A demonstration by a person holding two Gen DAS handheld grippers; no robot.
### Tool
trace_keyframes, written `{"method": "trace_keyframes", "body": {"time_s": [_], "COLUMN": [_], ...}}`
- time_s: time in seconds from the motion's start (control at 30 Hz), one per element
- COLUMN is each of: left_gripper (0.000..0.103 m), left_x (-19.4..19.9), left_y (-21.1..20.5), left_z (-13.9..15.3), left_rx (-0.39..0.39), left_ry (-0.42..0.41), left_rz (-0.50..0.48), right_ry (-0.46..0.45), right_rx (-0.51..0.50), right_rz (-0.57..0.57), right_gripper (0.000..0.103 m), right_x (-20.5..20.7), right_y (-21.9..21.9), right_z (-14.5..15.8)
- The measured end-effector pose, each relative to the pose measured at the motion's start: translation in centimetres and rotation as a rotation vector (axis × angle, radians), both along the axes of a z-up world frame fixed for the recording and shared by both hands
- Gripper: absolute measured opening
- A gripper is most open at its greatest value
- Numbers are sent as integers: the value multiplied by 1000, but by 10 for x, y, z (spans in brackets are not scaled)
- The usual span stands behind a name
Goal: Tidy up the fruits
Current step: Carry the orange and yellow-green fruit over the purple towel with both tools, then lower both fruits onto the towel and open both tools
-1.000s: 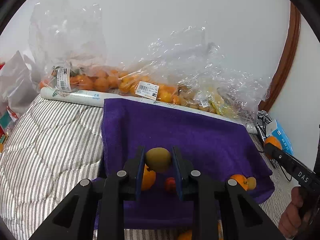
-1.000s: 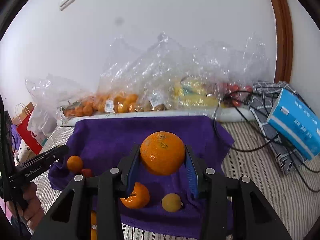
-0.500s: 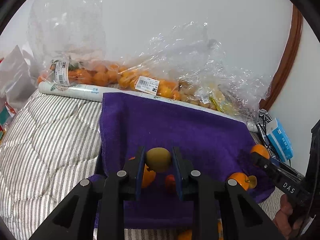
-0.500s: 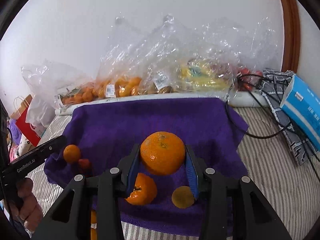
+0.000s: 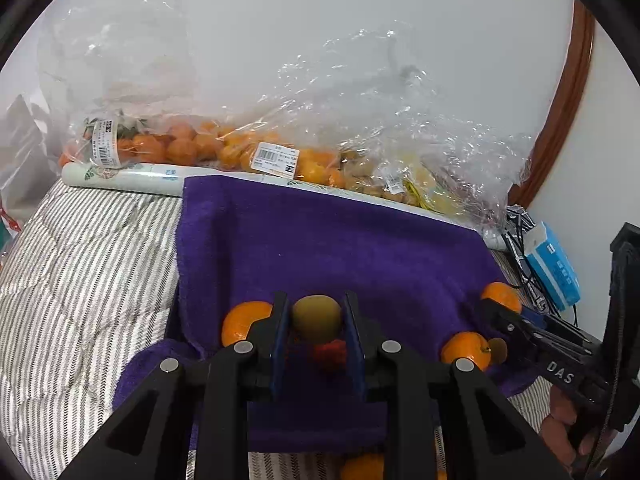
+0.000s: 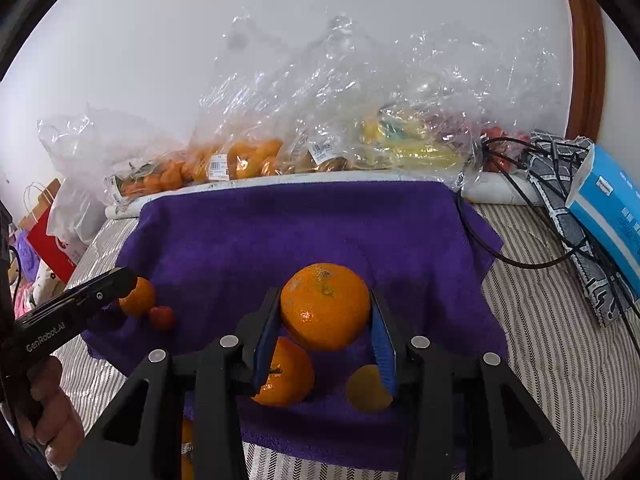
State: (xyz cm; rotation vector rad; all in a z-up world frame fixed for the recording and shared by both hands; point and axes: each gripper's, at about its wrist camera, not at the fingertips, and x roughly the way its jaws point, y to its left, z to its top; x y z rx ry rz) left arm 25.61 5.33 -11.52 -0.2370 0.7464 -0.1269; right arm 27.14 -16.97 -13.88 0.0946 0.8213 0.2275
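Note:
My left gripper (image 5: 316,318) is shut on a small olive-green kiwi (image 5: 317,317) and holds it over the near edge of the purple towel (image 5: 332,248). An orange (image 5: 240,322) and a small red fruit (image 5: 331,354) lie on the towel under it. My right gripper (image 6: 325,312) is shut on a large orange (image 6: 325,306) above the towel (image 6: 304,228). Below it lie another orange (image 6: 286,374) and a yellow-brown fruit (image 6: 366,388). The right gripper also shows in the left wrist view (image 5: 500,312).
Clear plastic bags of oranges (image 5: 192,148) and other fruit (image 6: 400,140) line the wall behind a white roll (image 5: 128,176). A blue tissue box (image 6: 612,204) and black cables (image 6: 532,248) lie on the right. Striped bedding (image 5: 80,264) surrounds the towel. More oranges (image 5: 362,468) sit near the front edge.
Both grippers have moved forward and lower over the towel, each still holding its fruit. The right gripper has come closer in the left wrist view.

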Motion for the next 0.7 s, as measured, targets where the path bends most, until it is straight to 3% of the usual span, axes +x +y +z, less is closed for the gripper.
{"method": "trace_keyframes", "body": {"time_s": [0.7], "left_gripper": [25], "left_x": [2], "left_y": [-7], "left_z": [-7], "left_rx": [-11], "left_ry": [37], "left_rz": [-48], "right_ry": [32], "right_rx": [-39], "right_rz": [22], "right_gripper": [43], "right_x": [4], "right_y": [6], "right_z": [-9]}}
